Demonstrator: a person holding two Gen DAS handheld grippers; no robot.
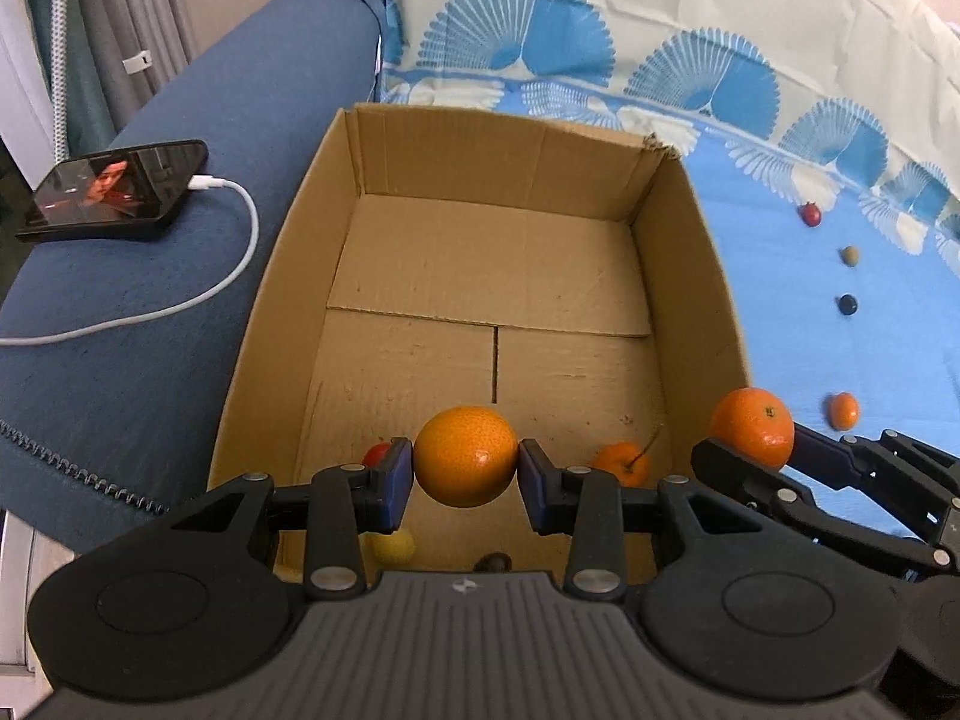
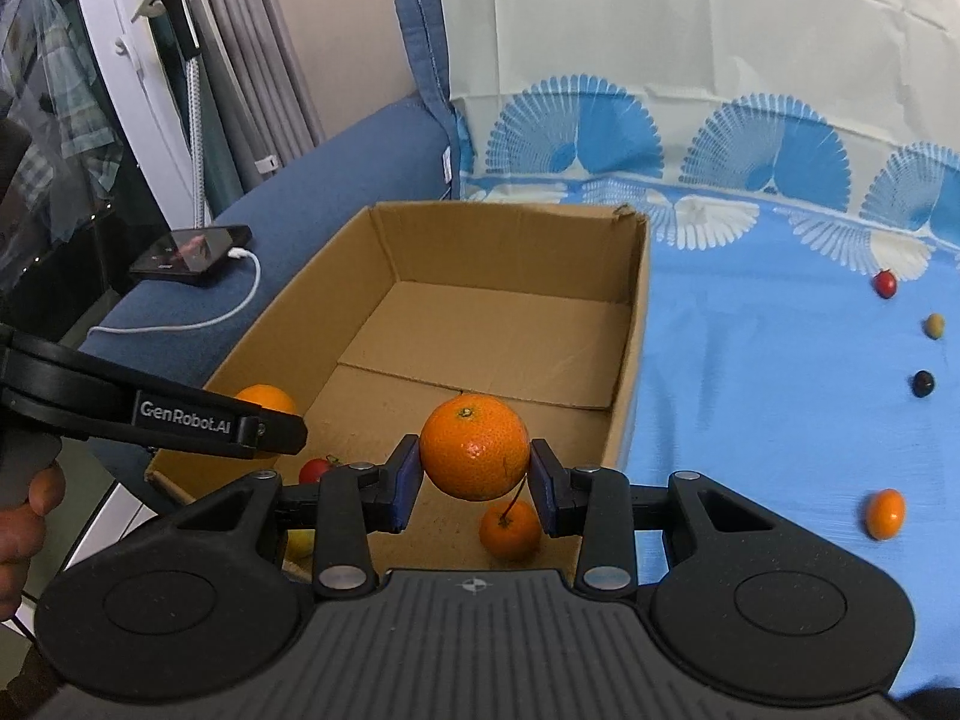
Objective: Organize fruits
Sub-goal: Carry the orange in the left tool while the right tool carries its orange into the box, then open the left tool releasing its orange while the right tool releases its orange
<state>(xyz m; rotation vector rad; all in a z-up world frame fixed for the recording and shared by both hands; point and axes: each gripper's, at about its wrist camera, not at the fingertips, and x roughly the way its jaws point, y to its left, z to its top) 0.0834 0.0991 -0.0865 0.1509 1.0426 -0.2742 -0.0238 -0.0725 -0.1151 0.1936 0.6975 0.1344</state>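
The left tool (image 1: 466, 468) grips an orange (image 1: 465, 456) between its blue pads, held above the near end of the open cardboard box (image 1: 372, 162). The right tool (image 2: 474, 480) grips a second orange (image 2: 474, 447), also above the near end of the box, just inside its right wall. On the box floor lie a stemmed mandarin (image 2: 510, 529), a red fruit (image 2: 315, 471) and a yellow fruit (image 1: 393, 547). The box stands on a blue cloth (image 2: 750, 396). Right of the box, four small fruits lie in a row on the cloth: red (image 2: 884, 284), olive (image 2: 933, 325), dark (image 2: 923, 383), orange (image 2: 885, 513). A phone (image 1: 114, 189) with cable (image 1: 240, 252) lies left of the box.
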